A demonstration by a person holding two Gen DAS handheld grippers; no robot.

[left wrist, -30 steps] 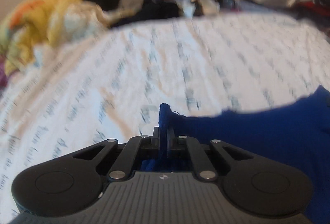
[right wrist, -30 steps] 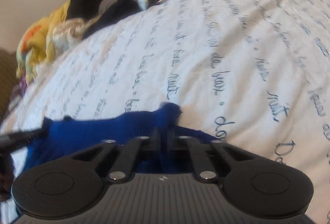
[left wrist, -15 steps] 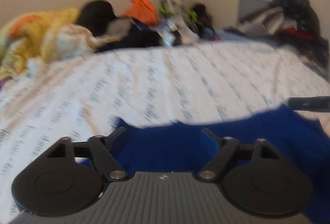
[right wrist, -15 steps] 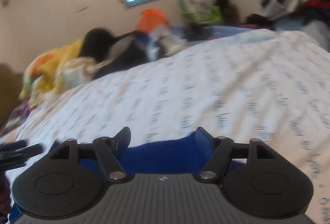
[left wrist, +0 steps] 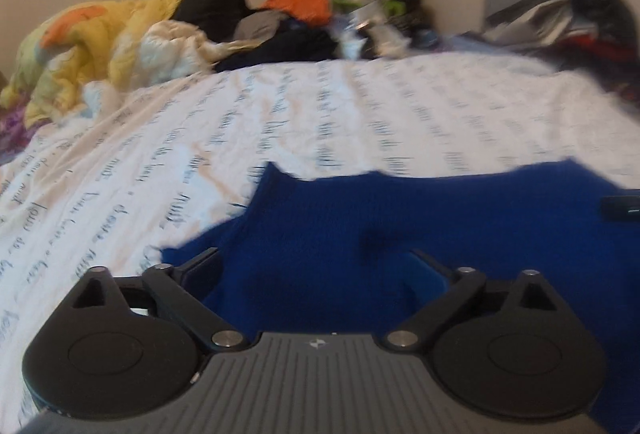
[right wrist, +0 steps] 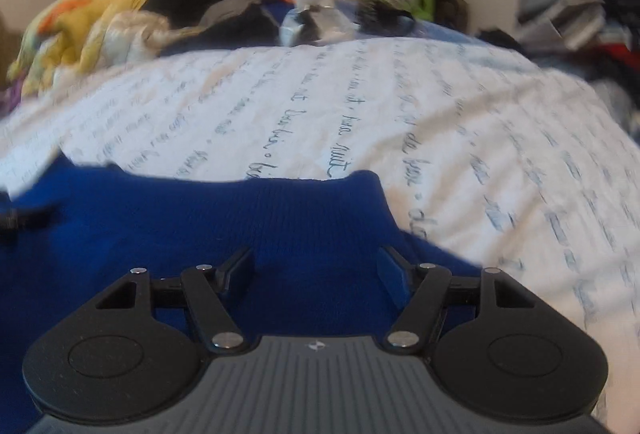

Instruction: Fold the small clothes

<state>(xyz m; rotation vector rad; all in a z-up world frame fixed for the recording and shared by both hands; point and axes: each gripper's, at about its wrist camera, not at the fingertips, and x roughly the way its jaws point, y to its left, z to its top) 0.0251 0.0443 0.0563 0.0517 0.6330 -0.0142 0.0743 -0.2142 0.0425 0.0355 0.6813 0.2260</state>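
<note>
Blue knit garment [left wrist: 400, 234] flat beneath both spread grippers, left gripper [left wrist: 316, 270], right gripper [right wrist: 316, 266]

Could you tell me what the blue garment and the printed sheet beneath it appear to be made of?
The blue garment looks like a matte knit, perhaps wool or acrylic: fine ribbed rows show near its far edge. The printed sheet looks like thin woven cotton or a cotton blend, matte and lightly creased, with dark handwriting-style script printed on white. The fibre of either cannot be confirmed.

Left gripper [left wrist: 316, 270] and right gripper [right wrist: 316, 266] gape wide.
</note>
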